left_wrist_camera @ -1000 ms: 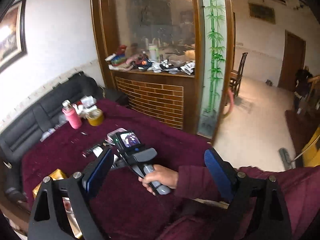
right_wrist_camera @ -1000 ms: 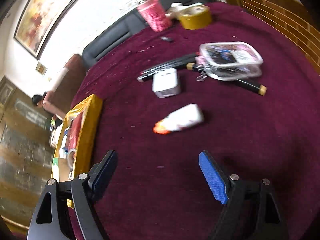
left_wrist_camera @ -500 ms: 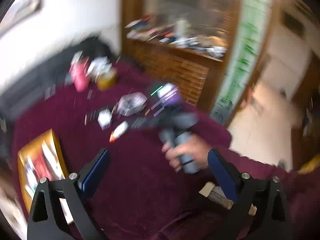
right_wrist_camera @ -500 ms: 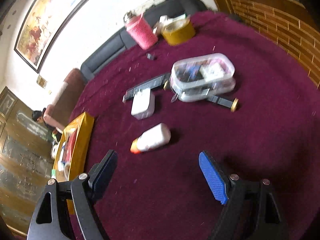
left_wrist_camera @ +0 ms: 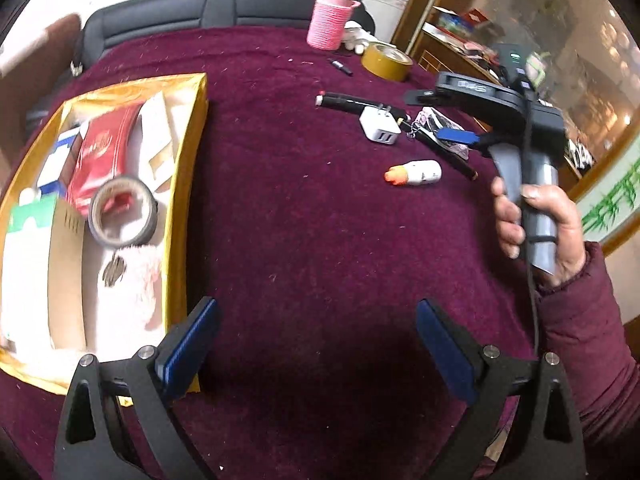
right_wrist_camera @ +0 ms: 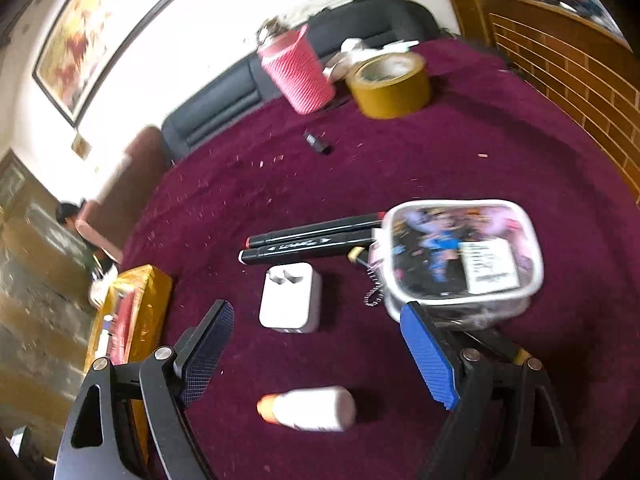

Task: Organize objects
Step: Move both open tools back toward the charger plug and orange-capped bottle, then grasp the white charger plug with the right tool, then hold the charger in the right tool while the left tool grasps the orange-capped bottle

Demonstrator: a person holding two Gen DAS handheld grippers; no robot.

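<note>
Gaping empty, right hand-held gripper [right_wrist_camera: 316, 354] hiding clear pouch's [right_wrist_camera: 460, 256] near edge; bottle [right_wrist_camera: 308, 408] blurred.

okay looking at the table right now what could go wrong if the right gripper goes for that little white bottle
The right gripper is open, with the white bottle lying on its side between the fingers. It is round, so it may roll away on closing. The white charger and clear pouch lie close by; the right finger could snag the pouch.

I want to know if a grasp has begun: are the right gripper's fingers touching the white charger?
Apart. The right wrist view shows the white charger lying beyond the open right gripper, with bare maroon cloth between it and either finger.
</note>
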